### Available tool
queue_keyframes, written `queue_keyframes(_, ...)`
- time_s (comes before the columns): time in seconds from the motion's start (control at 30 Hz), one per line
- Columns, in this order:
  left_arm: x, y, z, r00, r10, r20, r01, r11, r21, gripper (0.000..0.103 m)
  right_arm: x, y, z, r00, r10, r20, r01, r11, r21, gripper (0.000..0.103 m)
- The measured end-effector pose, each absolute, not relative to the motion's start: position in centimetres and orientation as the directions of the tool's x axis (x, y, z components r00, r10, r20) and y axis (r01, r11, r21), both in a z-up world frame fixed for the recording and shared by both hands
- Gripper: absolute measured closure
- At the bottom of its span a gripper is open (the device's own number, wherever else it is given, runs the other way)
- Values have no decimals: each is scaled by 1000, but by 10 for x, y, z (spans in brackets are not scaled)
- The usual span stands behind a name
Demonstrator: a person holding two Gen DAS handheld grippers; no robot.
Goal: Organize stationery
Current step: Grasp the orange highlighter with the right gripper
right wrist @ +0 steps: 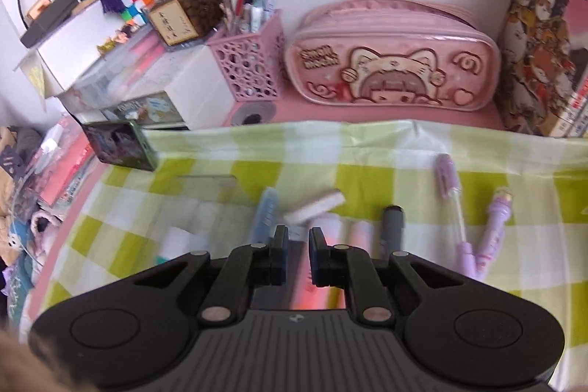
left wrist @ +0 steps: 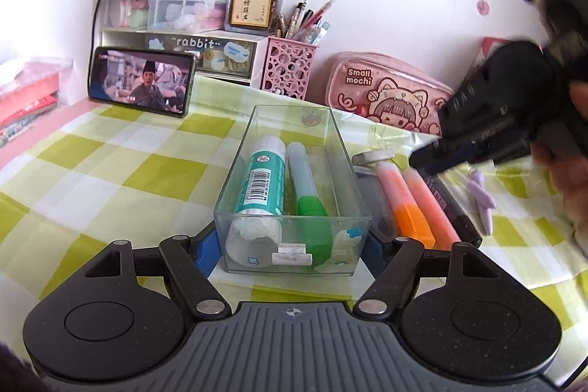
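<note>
A clear plastic box sits on the green checked cloth, and my left gripper is shut on its near end, a blue pad on each side wall. Inside lie a teal glue stick, a green marker and a small white piece. Right of the box lie two orange highlighters, a black marker, a white eraser and purple pens. My right gripper hovers blurred over these items, shut, with nothing seen between its fingers. The eraser and a grey marker lie just ahead of it.
A pink pencil case and a pink pen holder stand against the back wall. A phone leans at the back left before white drawers. Books stand at the right. A person's hand holds the right gripper.
</note>
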State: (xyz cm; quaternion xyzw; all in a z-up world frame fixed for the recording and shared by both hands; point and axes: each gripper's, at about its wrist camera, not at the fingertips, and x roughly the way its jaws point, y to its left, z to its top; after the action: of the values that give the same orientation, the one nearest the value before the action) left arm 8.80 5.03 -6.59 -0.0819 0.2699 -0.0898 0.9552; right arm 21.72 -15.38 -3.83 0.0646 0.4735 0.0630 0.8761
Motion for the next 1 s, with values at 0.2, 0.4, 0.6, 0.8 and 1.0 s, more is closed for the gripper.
queue_keyframes(0.2,84,45,-66,847,-201,-492,118,974,-195,30,218,-140,-53,509,162,-845,-115,986,119,97)
queue_keyframes(0.4,89,69,-66,829,-303,-470,113,914,-390,31,236,-142,-58,501,155,-852,-105,987,119,94)
queue_keyframes(0.6,76,69,-55,884,-231,-407,83,934,-348,31,243,-143,-58,477,183,-860,-106,983,150,93)
queue_keyframes(0.8,83,48,-61,864,-115,-490,52,989,-139,31,248,-139,-64,467,192,-863,-94,981,168,85)
queue_keyframes(1.0,82,46,-69,863,-91,-497,53,994,-90,31,239,-143,-54,520,180,-835,-52,982,179,86)
